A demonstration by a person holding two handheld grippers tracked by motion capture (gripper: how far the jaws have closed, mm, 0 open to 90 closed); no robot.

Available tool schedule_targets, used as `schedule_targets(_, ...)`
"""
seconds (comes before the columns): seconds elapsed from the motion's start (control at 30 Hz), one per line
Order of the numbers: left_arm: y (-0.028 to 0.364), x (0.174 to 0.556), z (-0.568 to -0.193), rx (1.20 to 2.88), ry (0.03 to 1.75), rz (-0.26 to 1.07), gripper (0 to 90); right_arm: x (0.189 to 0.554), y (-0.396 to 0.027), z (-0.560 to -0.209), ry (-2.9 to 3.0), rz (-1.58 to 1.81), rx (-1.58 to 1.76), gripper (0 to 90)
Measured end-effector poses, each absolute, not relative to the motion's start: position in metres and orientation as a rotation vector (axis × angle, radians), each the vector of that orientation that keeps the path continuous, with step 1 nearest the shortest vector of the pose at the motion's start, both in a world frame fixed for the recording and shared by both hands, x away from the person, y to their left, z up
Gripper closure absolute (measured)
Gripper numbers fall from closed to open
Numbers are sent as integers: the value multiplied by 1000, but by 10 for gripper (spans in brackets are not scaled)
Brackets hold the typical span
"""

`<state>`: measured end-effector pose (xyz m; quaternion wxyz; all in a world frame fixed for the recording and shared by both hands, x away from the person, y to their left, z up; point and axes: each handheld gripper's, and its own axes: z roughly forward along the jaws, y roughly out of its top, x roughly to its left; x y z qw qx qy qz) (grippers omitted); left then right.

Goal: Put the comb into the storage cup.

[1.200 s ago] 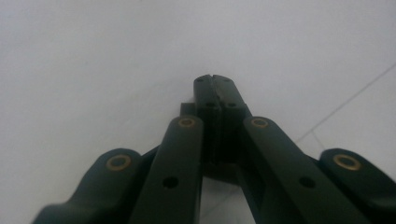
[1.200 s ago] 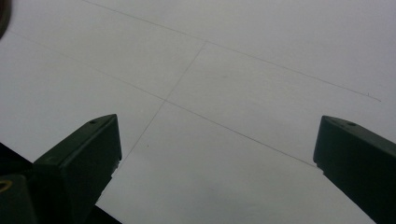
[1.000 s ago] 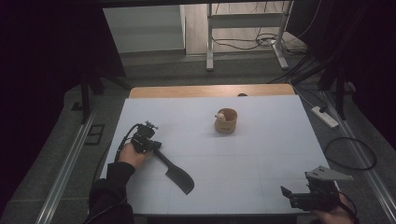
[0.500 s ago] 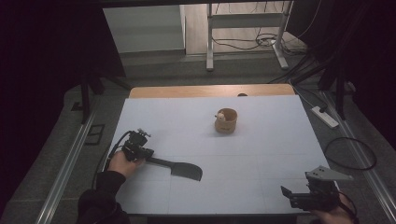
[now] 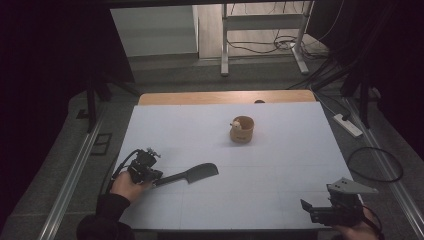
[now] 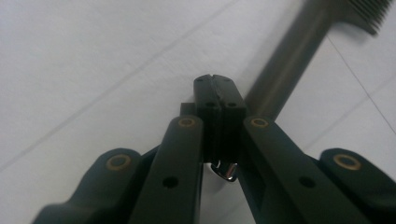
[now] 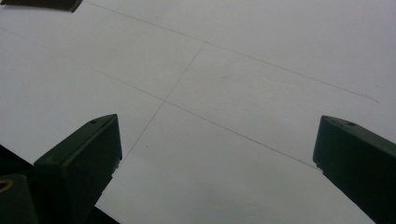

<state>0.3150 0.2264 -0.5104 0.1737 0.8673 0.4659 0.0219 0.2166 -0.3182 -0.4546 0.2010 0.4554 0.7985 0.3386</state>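
My left gripper (image 5: 156, 179) is at the near left of the white table (image 5: 280, 160), shut on the handle of a black spatula (image 5: 192, 174) whose flat head points right toward the table's middle. In the left gripper view the jaws (image 6: 218, 88) stand pressed together, and the spatula's handle (image 6: 289, 56) runs away to the upper right. My right gripper (image 5: 306, 206) rests at the near right corner, held by a hand. Its jaws stand wide apart over bare table in the right gripper view (image 7: 215, 154), with nothing between them.
A small wooden cup (image 5: 242, 129) with a pale object inside stands past the table's middle. A wooden strip (image 5: 225, 97) edges the far side. Cables and a power strip (image 5: 348, 125) lie on the floor to the right.
My left hand has drawn toward the near left, and the spatula has swung from pointing down-right to pointing right. The right gripper has stayed put.
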Motion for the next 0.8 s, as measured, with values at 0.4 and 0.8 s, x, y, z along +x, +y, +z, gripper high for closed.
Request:
schedule_targets(0.4, 218, 293, -510, 2446, 1349, 5, 888, 217, -317, -455, 2236, 939, 1264, 17)
schedule_targets(0.8, 197, 282, -510, 2484, 1320, -33, 888, 217, -316, -455, 2241, 934, 1257, 17)
